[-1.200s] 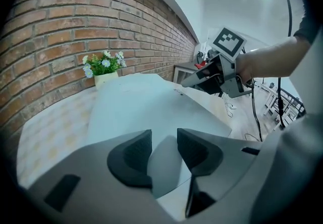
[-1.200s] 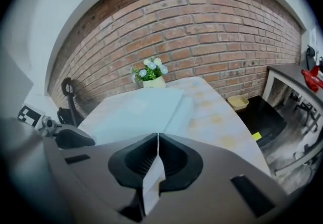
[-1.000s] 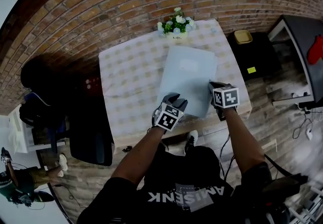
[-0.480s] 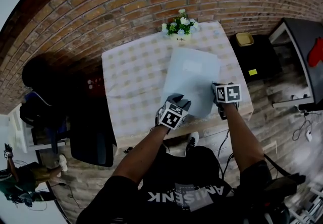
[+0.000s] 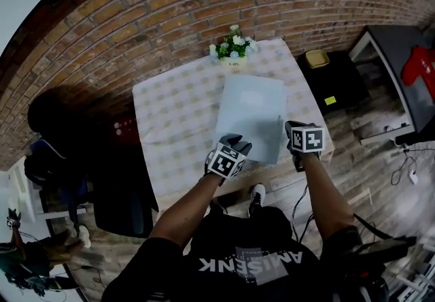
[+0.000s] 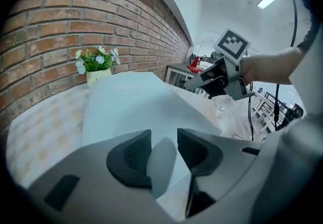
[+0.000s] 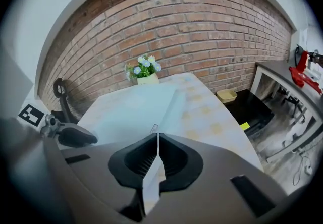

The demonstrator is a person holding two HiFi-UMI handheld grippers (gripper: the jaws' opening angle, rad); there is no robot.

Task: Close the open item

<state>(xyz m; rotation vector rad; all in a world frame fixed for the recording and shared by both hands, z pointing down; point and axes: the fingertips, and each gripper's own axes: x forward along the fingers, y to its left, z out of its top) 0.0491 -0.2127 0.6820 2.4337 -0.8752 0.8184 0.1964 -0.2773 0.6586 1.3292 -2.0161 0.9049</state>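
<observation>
A pale blue folder point(image 5: 250, 113) lies on the checked table point(image 5: 170, 110), its long side running away from me. My right gripper point(image 5: 291, 128) is at the folder's near right edge and is shut on a thin cover edge point(image 7: 160, 132), which stands on end between the pads. My left gripper point(image 5: 233, 142) sits at the folder's near left corner. In the left gripper view the jaws point(image 6: 164, 147) stand apart with the pale folder point(image 6: 136, 107) showing in the gap. The right gripper point(image 6: 214, 79) hangs to the right over the folder's far side.
A pot of white and blue flowers point(image 5: 233, 49) stands at the table's far edge against the brick wall. A black side table with a yellow tub point(image 5: 316, 58) is to the right. A dark chair point(image 5: 122, 192) stands left of the table. My legs are at the near edge.
The right gripper has lifted slightly and rolled, and the thin cover edge now stands up beside it. The left gripper has stayed at the near left corner.
</observation>
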